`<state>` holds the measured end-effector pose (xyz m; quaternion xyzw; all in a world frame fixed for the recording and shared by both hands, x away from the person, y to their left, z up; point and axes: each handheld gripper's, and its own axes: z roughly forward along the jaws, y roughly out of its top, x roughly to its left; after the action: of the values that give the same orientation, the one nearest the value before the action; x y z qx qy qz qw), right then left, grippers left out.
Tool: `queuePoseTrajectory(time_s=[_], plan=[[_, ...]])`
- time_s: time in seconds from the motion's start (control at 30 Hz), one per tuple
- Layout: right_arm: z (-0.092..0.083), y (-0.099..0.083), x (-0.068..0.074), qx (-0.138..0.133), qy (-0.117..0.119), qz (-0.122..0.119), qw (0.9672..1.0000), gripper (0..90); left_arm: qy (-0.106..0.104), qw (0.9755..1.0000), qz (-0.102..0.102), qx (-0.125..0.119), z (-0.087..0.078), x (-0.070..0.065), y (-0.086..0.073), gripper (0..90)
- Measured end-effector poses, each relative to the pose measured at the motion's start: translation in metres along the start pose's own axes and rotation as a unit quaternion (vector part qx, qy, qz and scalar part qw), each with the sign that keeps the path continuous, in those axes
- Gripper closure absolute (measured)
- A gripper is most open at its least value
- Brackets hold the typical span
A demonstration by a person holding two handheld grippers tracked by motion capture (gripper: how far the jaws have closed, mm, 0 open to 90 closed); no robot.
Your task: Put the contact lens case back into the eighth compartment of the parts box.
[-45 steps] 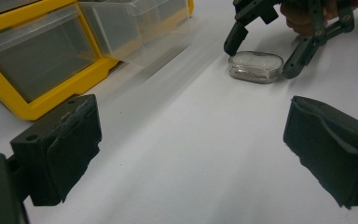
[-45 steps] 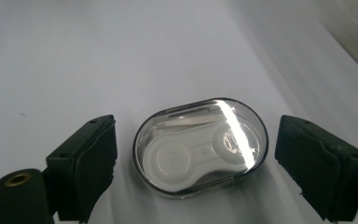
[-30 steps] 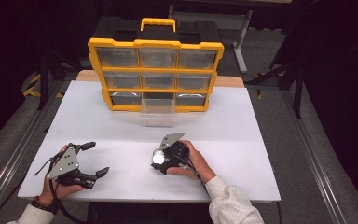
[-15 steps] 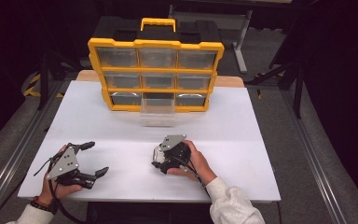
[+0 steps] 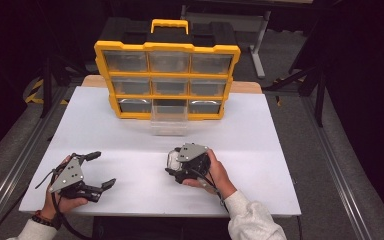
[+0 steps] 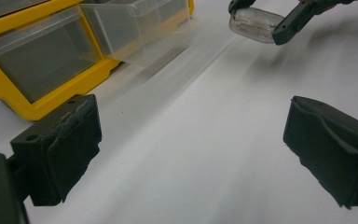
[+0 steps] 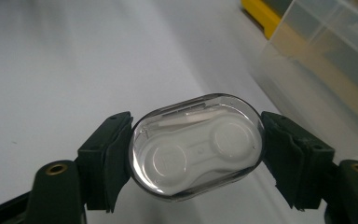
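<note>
I have two claws on the white desk, one in each hand. My right claw is clamped on one clear oval case, a small transparent shell with two round wells side by side; its two black jaws press against the case's two narrow ends and hold it up off the desk. From my left claw's camera the same case shows between the tips of the far claw, above the desk surface.

My left claw holds nothing, its two jaws spread wide apart with bare desk between them; its padded fingers touch nothing.

The landmark is the single yellow organiser standing upright at the far edge of the desk, with one yellow handle on top. It has nine clear drawers in three rows of three. Eight sit flush in the frame; one, the middle drawer of the bottom row, is pulled out toward me and rests on the desk.

The case in my right claw is in front of the organiser, near side of that pulled-out drawer and slightly to its right, apart from it. My left claw is well apart from the organiser, toward the near left corner of the desk.
</note>
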<state>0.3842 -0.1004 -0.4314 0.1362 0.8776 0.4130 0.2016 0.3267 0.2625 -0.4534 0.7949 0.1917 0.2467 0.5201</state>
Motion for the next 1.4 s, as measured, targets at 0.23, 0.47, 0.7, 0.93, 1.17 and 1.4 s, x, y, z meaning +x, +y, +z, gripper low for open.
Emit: queuePoseTrajectory(time_s=[0.23, 0.47, 0.7, 0.93, 1.17, 1.4], plan=[[-0.015, 0.004, -0.006, -0.03, -0.026, 0.006, 0.9992, 28.4, -0.001, 1.0, -0.002, 0.001, 0.0, 0.0, 0.0, 5.2], [-0.021, 0.005, -0.009, -0.041, -0.039, 0.006, 0.9984, 28.4, -0.002, 1.0, -0.002, 0.001, 0.0, 0.0, 0.0, 5.2], [-0.029, 0.009, -0.011, -0.057, -0.057, 0.004, 0.9967, 28.4, -0.002, 1.0, -0.001, 0.002, 0.001, 0.0, 0.0, 5.2], [-0.035, 0.014, -0.015, -0.07, -0.078, -0.001, 0.9945, 28.5, -0.004, 1.0, -0.001, 0.001, 0.001, 0.0, 0.0, 5.3], [-0.042, 0.024, -0.024, -0.085, -0.104, -0.008, 0.9909, 28.4, -0.004, 1.0, -0.001, 0.001, 0.001, 0.0, 0.0, 5.3], [-0.043, 0.033, -0.034, -0.091, -0.116, -0.01, 0.989, 28.4, -0.005, 1.0, -0.001, 0.001, 0.001, 0.0, 0.0, 5.3]])
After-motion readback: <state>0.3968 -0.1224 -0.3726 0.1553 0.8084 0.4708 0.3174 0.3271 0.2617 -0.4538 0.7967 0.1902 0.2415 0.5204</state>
